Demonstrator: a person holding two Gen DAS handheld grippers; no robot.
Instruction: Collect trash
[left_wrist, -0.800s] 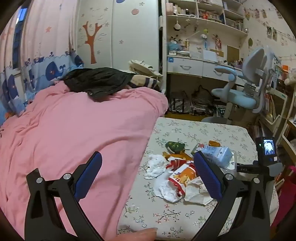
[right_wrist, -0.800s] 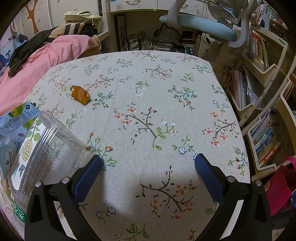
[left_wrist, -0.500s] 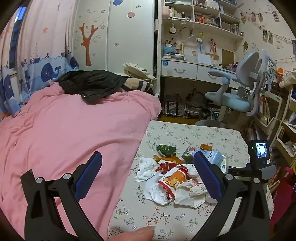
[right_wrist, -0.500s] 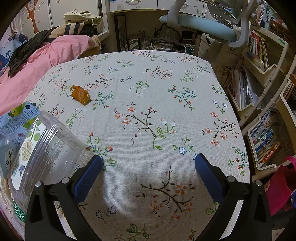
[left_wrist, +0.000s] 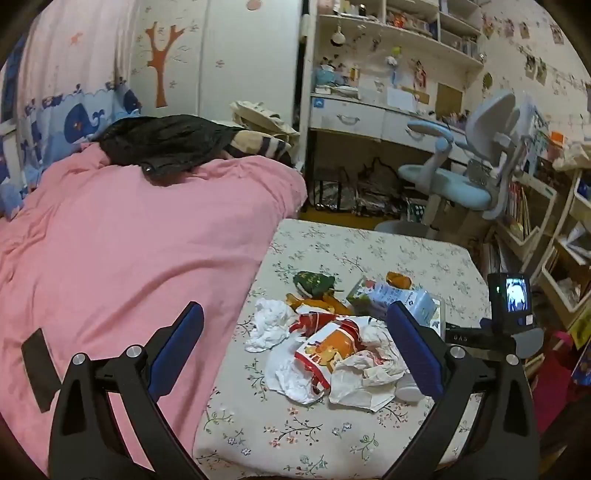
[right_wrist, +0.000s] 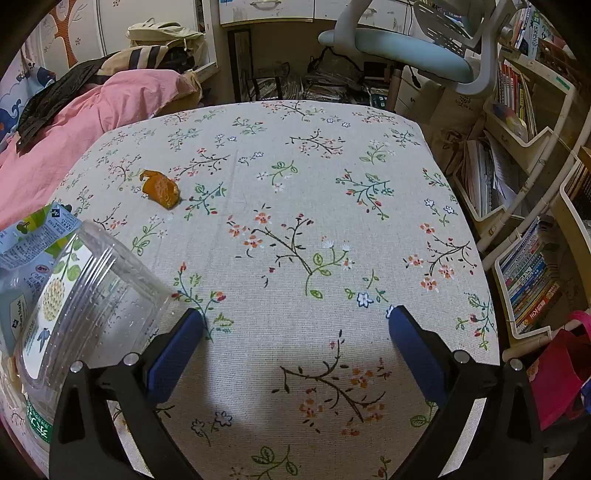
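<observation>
Both the left gripper (left_wrist: 295, 339) and right gripper (right_wrist: 295, 341) are spread wide and empty above the floral-cloth table (right_wrist: 295, 184), crumpled wrapper pile (left_wrist: 332, 347) untouched.

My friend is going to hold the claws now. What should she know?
Left claw: open, holding nothing, hanging above the near edge of the flowered table, beside the pink bedcover.
Right claw: open, holding nothing, over a bare stretch of the table.
Trash: all on the table. Crumpled tissue, red-and-white wrapper, green wrapper and blue-and-white packet lie in one heap. A clear plastic container sits left of the right claw; an orange peel lies apart.
Done: nothing collected yet.
Left: pick up every piece. No bin is in view.
</observation>
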